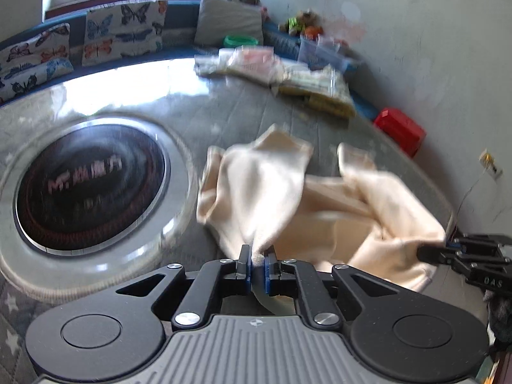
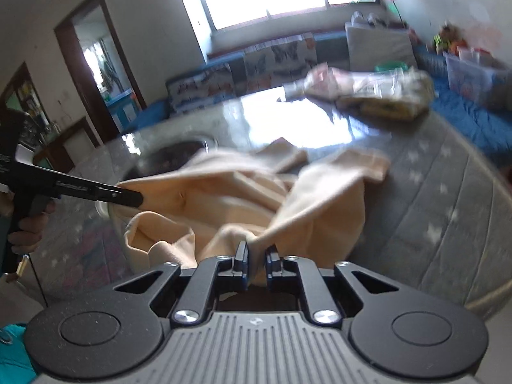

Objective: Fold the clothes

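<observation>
A cream garment (image 1: 320, 201) lies crumpled on the grey glass-topped table (image 1: 243, 108), blurred by motion. My left gripper (image 1: 258, 257) is shut on a bunched edge of it at the near side. My right gripper (image 2: 256, 254) is shut on another edge of the same garment (image 2: 243, 192). In the left wrist view the right gripper (image 1: 448, 249) comes in from the right, touching the cloth. In the right wrist view the left gripper (image 2: 128, 196) comes in from the left, its tips at the cloth's left edge.
A round black cooktop (image 1: 89, 182) is set in the table, left of the garment. Folded clothes in bags (image 1: 288, 73) lie at the table's far side. A red box (image 1: 400, 128) sits by the wall. A bench with butterfly cushions (image 1: 121, 32) runs behind.
</observation>
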